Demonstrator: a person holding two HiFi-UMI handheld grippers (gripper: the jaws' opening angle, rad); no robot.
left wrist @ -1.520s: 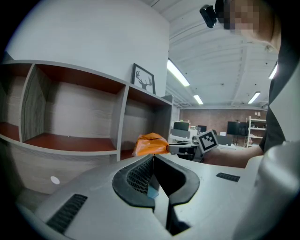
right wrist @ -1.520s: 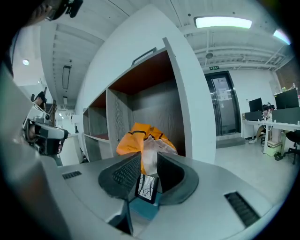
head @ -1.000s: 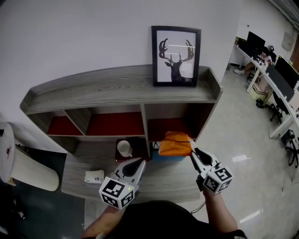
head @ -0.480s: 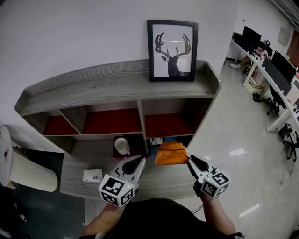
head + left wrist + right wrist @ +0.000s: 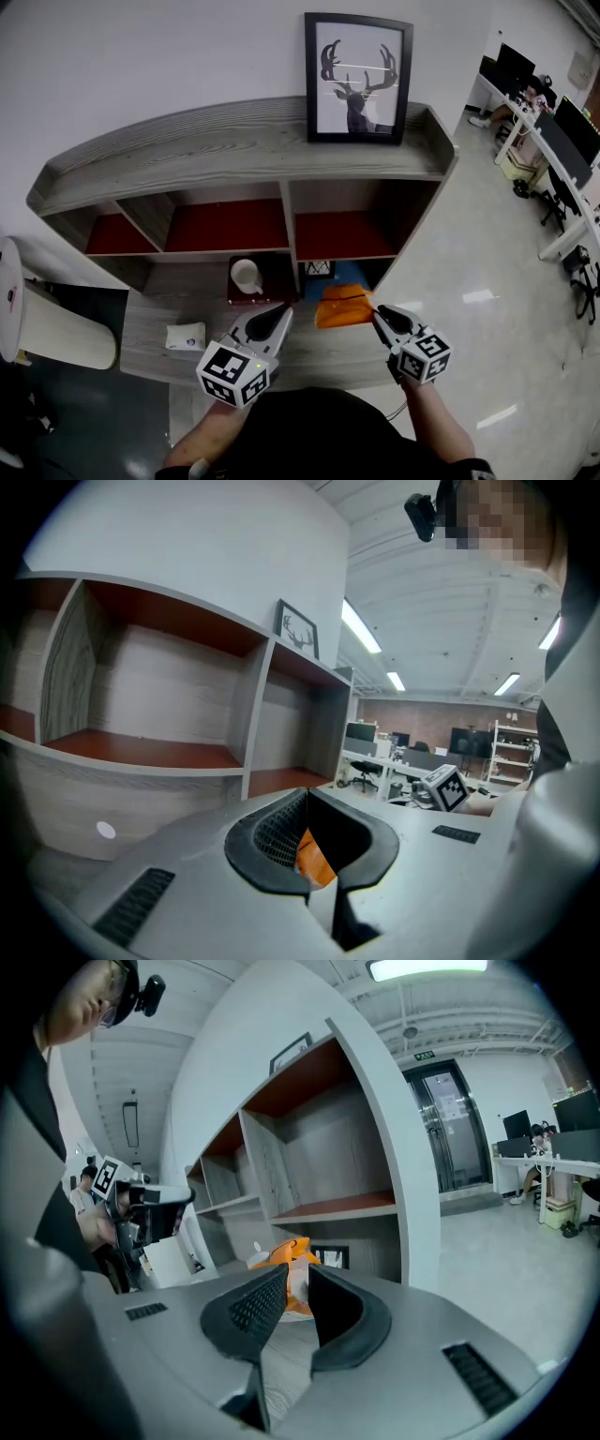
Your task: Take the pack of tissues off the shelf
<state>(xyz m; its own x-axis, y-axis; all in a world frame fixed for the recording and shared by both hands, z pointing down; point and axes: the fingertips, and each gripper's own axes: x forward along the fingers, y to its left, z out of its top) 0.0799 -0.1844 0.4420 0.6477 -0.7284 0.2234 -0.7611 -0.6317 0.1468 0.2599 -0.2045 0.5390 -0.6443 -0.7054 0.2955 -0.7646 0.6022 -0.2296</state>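
The orange pack of tissues (image 5: 343,305) hangs in front of the shelf's lower right compartment, over the grey desk ledge (image 5: 319,361). My right gripper (image 5: 374,315) is shut on the pack's near end. Its jaws have just been closing a little tighter, with the pack between them. In the right gripper view the pack (image 5: 292,1258) sticks out beyond the right gripper (image 5: 297,1299). My left gripper (image 5: 282,316) hovers to the pack's left, shut and empty. In the left gripper view the left gripper (image 5: 305,841) stands pad against pad, with a sliver of the orange pack (image 5: 315,860) below.
The grey wooden shelf (image 5: 286,211) has red-floored compartments and carries a framed deer picture (image 5: 358,80) on top. A white mug (image 5: 247,276) stands on a dark box on the ledge. A small white packet (image 5: 186,336) lies at the left. Office desks stand far right.
My right gripper has come down and toward me with the orange pack, from the compartment's mouth to just above the ledge. The left gripper has stayed put.
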